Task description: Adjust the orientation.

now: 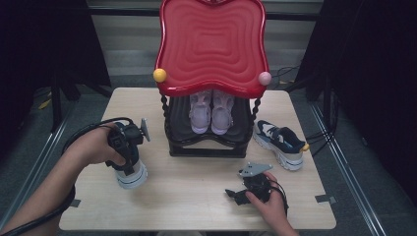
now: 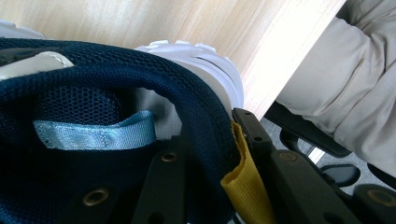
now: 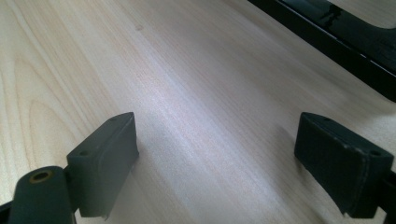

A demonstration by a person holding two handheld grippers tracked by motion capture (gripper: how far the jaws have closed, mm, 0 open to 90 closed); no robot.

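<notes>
My left gripper (image 1: pixel 129 166) is over the left side of the table (image 1: pixel 196 206), shut on the heel collar of a navy mesh sneaker (image 1: pixel 132 176) with a white sole. In the left gripper view one jaw is inside the sneaker (image 2: pixel 93 79) and the other outside, beside its yellow heel tab (image 2: pixel 243 182); the left gripper (image 2: pixel 219 184) pinches the collar. The matching navy sneaker (image 1: pixel 279 140) lies on the table's right side. My right gripper (image 1: pixel 237 194) rests low near the front edge, open, with bare wood between the jaws of the right gripper (image 3: pixel 215 158).
A shoe rack with a wavy red top (image 1: pixel 211 44) and a black lower shelf (image 1: pixel 206 147) stands at the table's back centre. A pale lilac pair of shoes (image 1: pixel 211 112) sits on that shelf. Beige trouser legs (image 2: pixel 345 79) and a chair base lie past the table edge.
</notes>
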